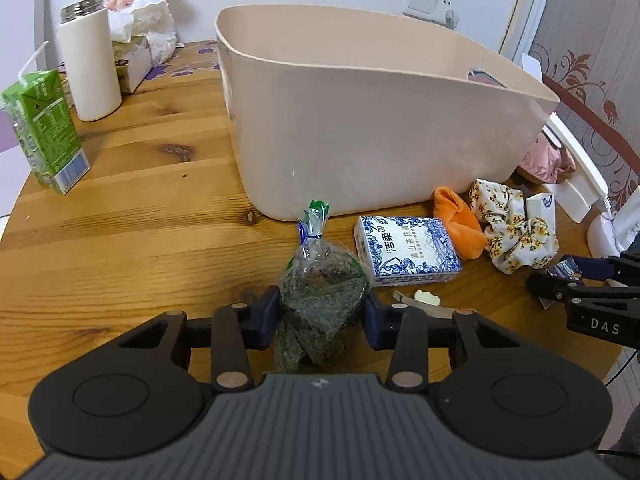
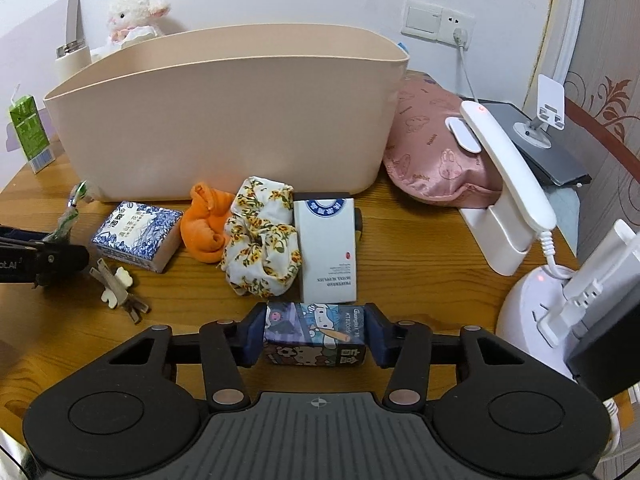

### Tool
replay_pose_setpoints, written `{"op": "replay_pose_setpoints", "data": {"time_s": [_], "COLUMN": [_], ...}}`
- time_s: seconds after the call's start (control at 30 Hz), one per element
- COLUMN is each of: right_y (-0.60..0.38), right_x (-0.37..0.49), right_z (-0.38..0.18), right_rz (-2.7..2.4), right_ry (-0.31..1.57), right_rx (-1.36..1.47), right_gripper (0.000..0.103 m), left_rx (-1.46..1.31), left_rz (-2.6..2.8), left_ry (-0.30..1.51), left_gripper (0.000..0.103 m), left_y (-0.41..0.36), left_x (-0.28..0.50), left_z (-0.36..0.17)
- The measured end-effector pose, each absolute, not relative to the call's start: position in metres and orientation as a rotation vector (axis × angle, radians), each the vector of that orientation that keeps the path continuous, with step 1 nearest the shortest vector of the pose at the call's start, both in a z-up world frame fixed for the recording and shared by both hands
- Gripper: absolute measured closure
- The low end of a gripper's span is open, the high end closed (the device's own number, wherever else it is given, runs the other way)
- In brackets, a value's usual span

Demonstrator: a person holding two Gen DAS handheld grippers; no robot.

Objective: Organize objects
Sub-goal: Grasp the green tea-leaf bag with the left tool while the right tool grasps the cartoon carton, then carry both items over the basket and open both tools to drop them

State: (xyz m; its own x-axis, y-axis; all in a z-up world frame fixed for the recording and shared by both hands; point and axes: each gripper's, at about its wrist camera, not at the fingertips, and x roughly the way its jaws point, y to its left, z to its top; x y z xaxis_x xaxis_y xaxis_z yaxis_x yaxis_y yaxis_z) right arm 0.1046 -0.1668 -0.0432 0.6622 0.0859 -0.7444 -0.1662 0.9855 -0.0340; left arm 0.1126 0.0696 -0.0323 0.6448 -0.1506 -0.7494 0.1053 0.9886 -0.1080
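Observation:
My left gripper (image 1: 322, 314) is shut on a clear bag of dark green dried leaves (image 1: 320, 292), low over the wooden table (image 1: 132, 240). My right gripper (image 2: 316, 338) is shut on a small cartoon-printed box (image 2: 316, 336). A beige plastic bin (image 1: 360, 120) stands behind, open at the top; it also shows in the right wrist view (image 2: 224, 120). In front of it lie a blue-and-white packet (image 2: 136, 234), an orange cloth (image 2: 204, 228), a floral scrunchie (image 2: 262, 240) and a white box (image 2: 326, 248).
A green drink carton (image 1: 44, 132), a white flask (image 1: 90, 64), a tissue box and a plush lamb (image 1: 140, 4) stand at the back left. Two hair clips (image 2: 118, 286) lie on the table. A pink pouch (image 2: 436, 152), a white phone stand (image 2: 504, 184) and a white base are at the right.

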Motion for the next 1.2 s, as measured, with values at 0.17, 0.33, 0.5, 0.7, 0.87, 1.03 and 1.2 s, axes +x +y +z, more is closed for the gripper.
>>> {"op": "replay_pose_setpoints", "data": {"time_s": [0.17,0.33,0.5,0.7,0.87,1.03,1.2], "right_y": [-0.174,-0.179,-0.176,-0.172,-0.166,-0.152,-0.141], "right_x": [0.094,0.087,0.098,0.117,0.140,0.170,0.204], "right_z": [-0.032,-0.007,0.020,0.050,0.067,0.071,0.063], "right_rz": [0.145,0.156,0.162,0.175,0.177,0.178,0.192], "right_ry": [0.801,0.725,0.641,0.548,0.487,0.467,0.498], "right_rx": [-0.069,-0.045,-0.054,-0.077,-0.064,-0.089,-0.087], "right_gripper": [0.054,0.054,0.054,0.054,0.054,0.054,0.054], "left_rx": [-0.078,-0.062,-0.065,-0.027,-0.015,-0.053,-0.061], "left_rz": [-0.135,-0.137,-0.110,-0.115,-0.121,-0.119,-0.103], "left_ry": [0.819,0.755,0.663,0.589,0.563,0.577,0.636], "left_gripper": [0.059,0.059,0.059,0.059,0.059,0.059,0.059], "left_y": [0.072,0.069,0.068,0.058,0.044,0.036,0.028], "left_x": [0.095,0.080,0.077,0.090,0.115,0.162,0.202], "left_z": [-0.016,0.010,0.043,0.078,0.091,0.079,0.060]}}
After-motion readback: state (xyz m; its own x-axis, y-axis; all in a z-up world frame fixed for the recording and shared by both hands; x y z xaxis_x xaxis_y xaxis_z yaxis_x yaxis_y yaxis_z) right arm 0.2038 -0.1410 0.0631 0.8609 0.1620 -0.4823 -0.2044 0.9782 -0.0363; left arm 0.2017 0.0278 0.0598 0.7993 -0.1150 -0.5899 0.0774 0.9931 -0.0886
